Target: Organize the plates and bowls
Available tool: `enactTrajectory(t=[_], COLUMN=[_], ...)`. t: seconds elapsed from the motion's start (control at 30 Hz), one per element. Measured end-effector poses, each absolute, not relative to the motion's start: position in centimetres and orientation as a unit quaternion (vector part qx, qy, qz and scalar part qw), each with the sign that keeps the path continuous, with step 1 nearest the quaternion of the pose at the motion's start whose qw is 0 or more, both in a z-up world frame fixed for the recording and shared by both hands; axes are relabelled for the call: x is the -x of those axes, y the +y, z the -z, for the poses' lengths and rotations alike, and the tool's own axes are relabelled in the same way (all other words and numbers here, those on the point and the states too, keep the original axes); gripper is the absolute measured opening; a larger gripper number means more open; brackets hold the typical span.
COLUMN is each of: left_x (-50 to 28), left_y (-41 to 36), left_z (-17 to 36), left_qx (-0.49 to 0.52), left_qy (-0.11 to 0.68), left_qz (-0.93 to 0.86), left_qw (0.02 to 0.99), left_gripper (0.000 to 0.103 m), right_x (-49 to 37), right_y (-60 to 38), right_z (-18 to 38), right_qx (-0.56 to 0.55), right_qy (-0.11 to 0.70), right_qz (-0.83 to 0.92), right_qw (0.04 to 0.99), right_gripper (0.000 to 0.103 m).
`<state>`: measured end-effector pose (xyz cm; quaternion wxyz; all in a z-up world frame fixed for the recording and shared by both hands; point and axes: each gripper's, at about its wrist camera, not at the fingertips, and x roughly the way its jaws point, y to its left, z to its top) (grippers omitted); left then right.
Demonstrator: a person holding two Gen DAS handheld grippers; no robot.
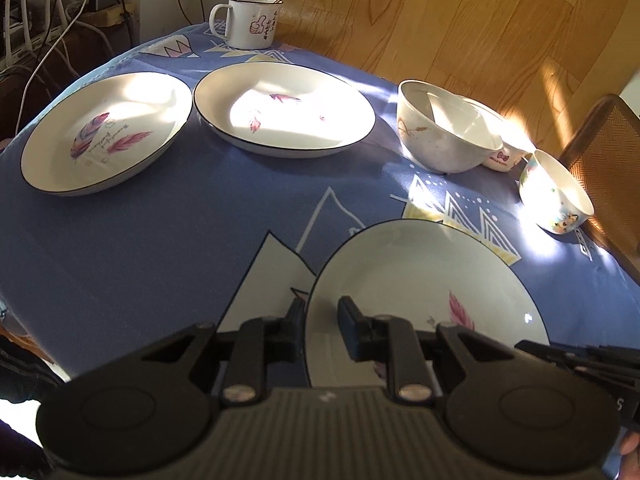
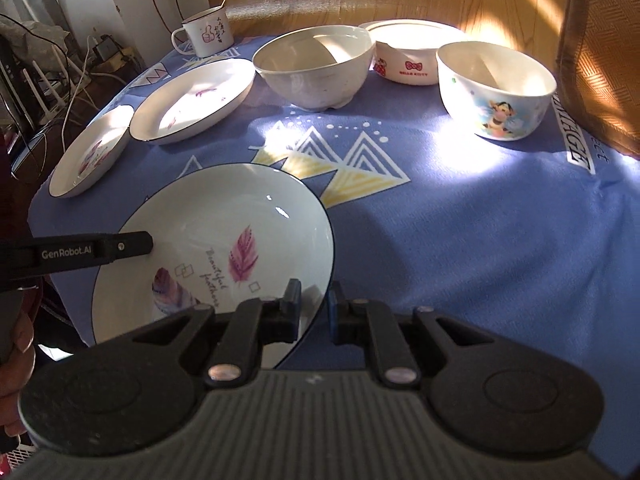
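A white feather-print plate [image 1: 420, 280] [image 2: 224, 216] lies nearest me, over the blue tablecloth [image 1: 160, 240]. My left gripper [image 1: 322, 314] is shut on its left rim, and one of its fingers [image 2: 120, 246] shows in the right wrist view. My right gripper [image 2: 314, 300] is shut on the opposite rim. Two matching plates [image 1: 108, 132] [image 1: 284, 108] sit at the back left. At the back right stand a large white bowl [image 1: 444, 128] [image 2: 316, 68], a Hello Kitty bowl [image 2: 408, 56] and a cartoon bowl [image 2: 496, 88].
A white mug [image 1: 248, 22] [image 2: 208, 32] with a spoon in it stands at the far edge. A woven chair back [image 2: 600, 60] rises beside the table's right side. Cables and a router lie off the table to the left. Wooden floor lies beyond.
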<state>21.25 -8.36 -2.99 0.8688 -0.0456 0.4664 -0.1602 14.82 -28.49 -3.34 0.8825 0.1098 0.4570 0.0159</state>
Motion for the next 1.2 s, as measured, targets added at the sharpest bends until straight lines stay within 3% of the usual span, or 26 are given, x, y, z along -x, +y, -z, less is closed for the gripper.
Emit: enactTrajectory(t=[0.17, 0.23, 0.43, 0.83, 1.1, 1.2], left_x=[-22.2, -22.4, -22.7, -22.1, -28.4, -33.0], left_y=[-9.1, -9.3, -8.9, -5.2, 2.5, 2.0], left_z=[2.7, 3.4, 3.2, -2.7, -4.7, -5.8], left_qx=[0.030, 0.026, 0.027, 0.007, 0.056, 0.025], left_qy=[0.454, 0.454, 0.457, 0.402, 0.421, 0.432], left_qz=[0.157, 0.158, 0.166, 0.181, 0.155, 0.168], left_qw=[0.877, 0.877, 0.874, 0.897, 0.892, 0.886], left_gripper=[0.020, 0.026, 0.026, 0.031, 0.033, 0.040], right_x=[-14.7, -14.5, -14.6, -13.4, -20.9, -24.7], right_y=[-28.8, -28.4, -28.4, -28.8, -24.8, -23.3], right_z=[3.9, 4.1, 3.9, -1.4, -5.8, -4.7], right_qx=[-0.125, -0.117, -0.120, -0.096, -0.096, -0.115], right_qy=[0.453, 0.448, 0.455, 0.410, 0.408, 0.427], right_qz=[-0.012, -0.012, -0.018, -0.017, -0.085, -0.090], right_qw=[0.883, 0.886, 0.882, 0.907, 0.904, 0.892], right_gripper=[0.016, 0.016, 0.022, 0.023, 0.023, 0.023])
